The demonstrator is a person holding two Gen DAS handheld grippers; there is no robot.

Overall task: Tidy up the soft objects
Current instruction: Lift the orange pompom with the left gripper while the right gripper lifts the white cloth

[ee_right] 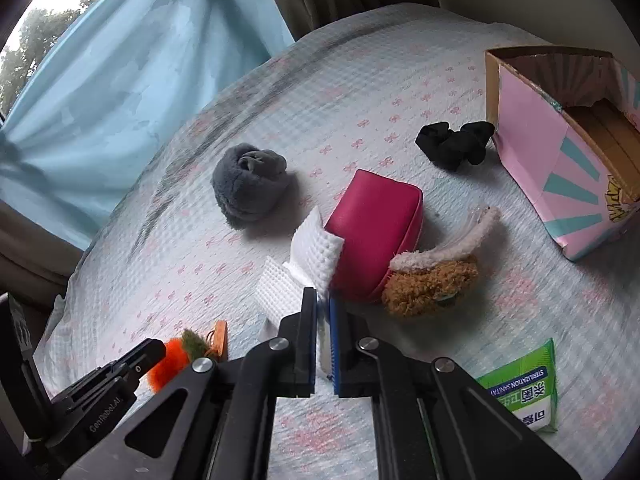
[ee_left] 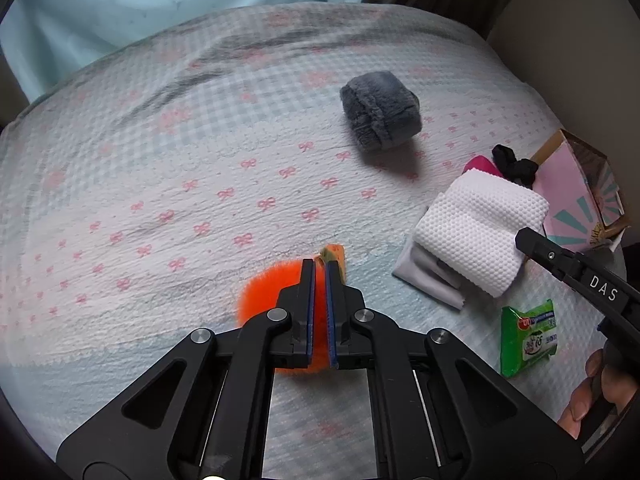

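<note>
My left gripper [ee_left: 320, 266] is shut on an orange fluffy carrot toy [ee_left: 262, 296] just above the bed; the toy also shows in the right wrist view [ee_right: 170, 362]. My right gripper [ee_right: 323, 294] is shut on the edge of a white waffle cloth [ee_right: 308, 258], which lies folded in the left wrist view [ee_left: 478, 232]. A grey plush roll [ee_left: 380, 114] [ee_right: 248, 186] lies farther back. A magenta pouch [ee_right: 374, 232], a brown and cream fuzzy item [ee_right: 434, 276] and a black soft item [ee_right: 454, 142] lie near the cloth.
An open pink cardboard box [ee_right: 560, 152] stands at the right on the bed [ee_left: 160, 160]. A green wipes packet [ee_right: 524, 388] [ee_left: 528, 336] lies at the near right. A blue curtain [ee_right: 120, 60] hangs behind the bed.
</note>
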